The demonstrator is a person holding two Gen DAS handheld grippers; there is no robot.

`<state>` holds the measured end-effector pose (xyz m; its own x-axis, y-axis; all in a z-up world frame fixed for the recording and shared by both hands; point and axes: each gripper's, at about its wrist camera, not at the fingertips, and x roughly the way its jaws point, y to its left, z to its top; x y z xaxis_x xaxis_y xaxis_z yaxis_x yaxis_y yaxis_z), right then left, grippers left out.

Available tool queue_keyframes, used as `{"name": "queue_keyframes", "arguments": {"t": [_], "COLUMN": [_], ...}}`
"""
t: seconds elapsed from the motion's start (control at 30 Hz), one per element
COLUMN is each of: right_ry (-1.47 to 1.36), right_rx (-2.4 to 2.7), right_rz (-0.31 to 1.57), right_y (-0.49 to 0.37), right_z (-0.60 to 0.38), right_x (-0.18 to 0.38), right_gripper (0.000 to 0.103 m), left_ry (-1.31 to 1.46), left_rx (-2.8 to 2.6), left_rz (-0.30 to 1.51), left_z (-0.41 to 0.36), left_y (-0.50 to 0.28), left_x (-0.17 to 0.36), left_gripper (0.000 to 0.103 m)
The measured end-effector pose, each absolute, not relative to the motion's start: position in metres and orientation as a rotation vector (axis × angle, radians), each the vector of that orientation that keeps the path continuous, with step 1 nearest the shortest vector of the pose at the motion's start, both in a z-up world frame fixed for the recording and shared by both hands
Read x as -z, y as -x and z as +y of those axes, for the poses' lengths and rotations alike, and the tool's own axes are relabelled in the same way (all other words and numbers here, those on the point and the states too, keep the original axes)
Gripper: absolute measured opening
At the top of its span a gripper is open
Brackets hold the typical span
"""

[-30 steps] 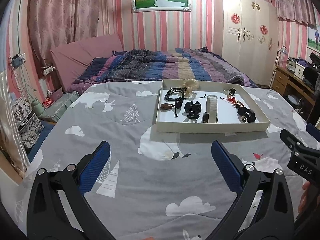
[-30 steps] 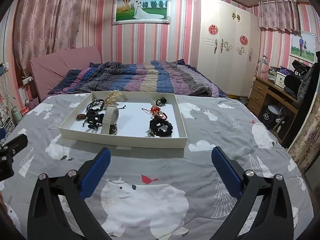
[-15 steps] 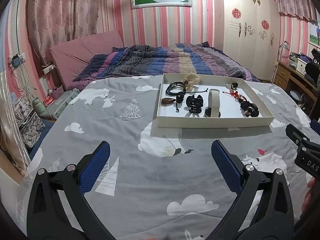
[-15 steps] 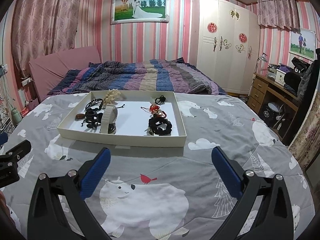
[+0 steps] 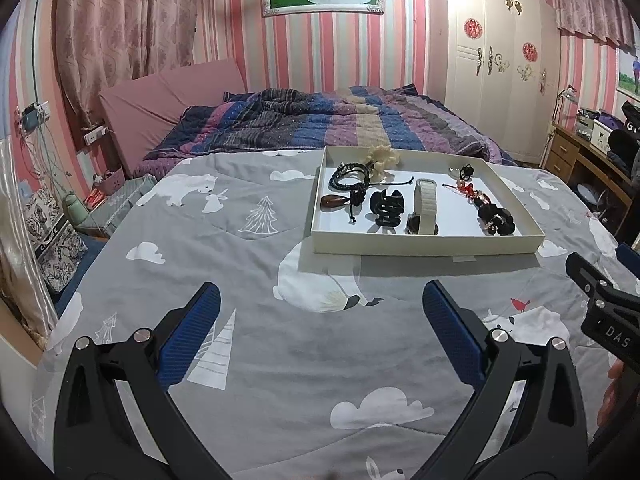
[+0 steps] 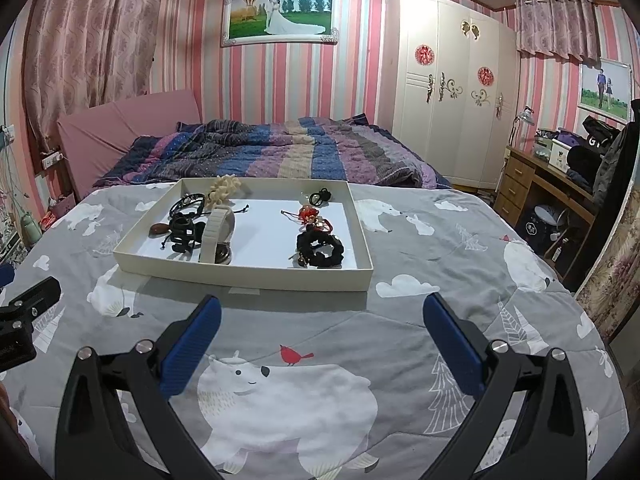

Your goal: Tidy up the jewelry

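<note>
Both my grippers, left [image 5: 316, 320] and right [image 6: 320, 328], hover spread wide and empty short of the tray [image 6: 240, 274], ready for whichever piece I choose.

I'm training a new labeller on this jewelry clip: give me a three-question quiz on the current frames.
1. True or false: the left gripper holds the black hair claw.
2. Which lies nearest the tray's right wall: A) brown pendant B) black scrunchie C) cream watch band?
3. The tray rests on a grey ____.

Key: 1 false, both grippers open and empty; 2 B; 3 quilt.
</note>
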<state>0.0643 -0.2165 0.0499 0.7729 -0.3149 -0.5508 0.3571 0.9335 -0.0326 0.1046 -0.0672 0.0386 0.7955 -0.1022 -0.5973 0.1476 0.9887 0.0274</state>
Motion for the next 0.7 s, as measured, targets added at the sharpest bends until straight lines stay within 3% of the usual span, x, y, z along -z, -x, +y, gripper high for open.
{"name": "queue_keyframes", "arguments": {"t": [0.7], "right_ry": [-0.074], "right_rx": [0.367], "right_rz": [0.590], "right_y": [-0.0657], "right_z": [-0.2168], "right_x": [-0.0452], "right_gripper": [0.101], "left_ry": [-0.099], "left_rx": [0.123], "left_rz": [0.625], "left_z": [-0.0700], "left_y": [-0.1018], "left_x": [-0.0389], "left_gripper": [0.100]}}
